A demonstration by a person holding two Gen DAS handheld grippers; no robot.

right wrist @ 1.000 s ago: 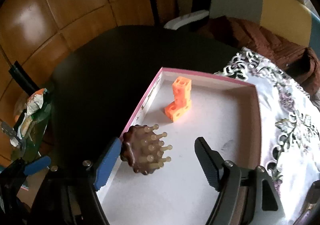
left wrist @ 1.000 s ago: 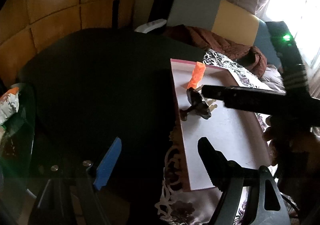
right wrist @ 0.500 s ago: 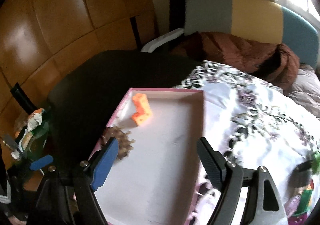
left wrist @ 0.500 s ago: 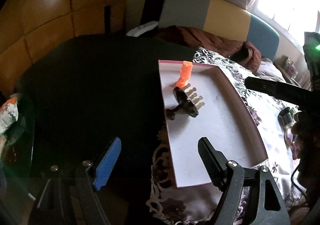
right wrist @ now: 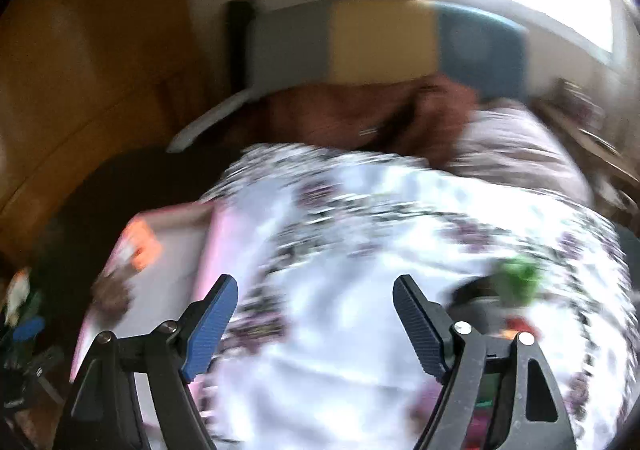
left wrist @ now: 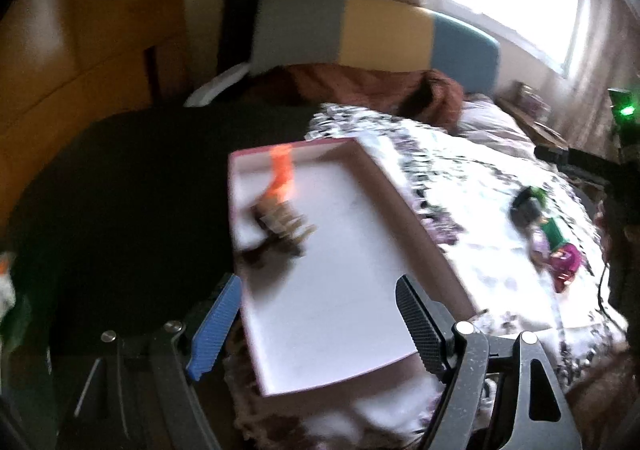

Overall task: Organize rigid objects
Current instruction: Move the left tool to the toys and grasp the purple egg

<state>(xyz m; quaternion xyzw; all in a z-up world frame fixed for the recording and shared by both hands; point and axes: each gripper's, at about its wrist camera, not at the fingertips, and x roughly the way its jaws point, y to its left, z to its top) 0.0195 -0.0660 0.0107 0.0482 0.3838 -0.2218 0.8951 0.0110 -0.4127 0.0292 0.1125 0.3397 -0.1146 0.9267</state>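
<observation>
Both tongs, left tongs (left wrist: 318,324) and right tongs (right wrist: 314,324), are spread and empty. The tray (left wrist: 404,206) already holds an orange block (left wrist: 282,174) and a brush (left wrist: 280,226). A doll (left wrist: 550,230) lies far right on the cloth; fetching it looks next, needing a reach right.

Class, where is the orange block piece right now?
In the left wrist view, the orange block piece stands inside the pink-rimmed tray, near its far-left corner, just behind the brown brush.

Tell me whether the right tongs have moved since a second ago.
Yes. The right tongs swung rightward off the tray, now over the patterned cloth.
</observation>
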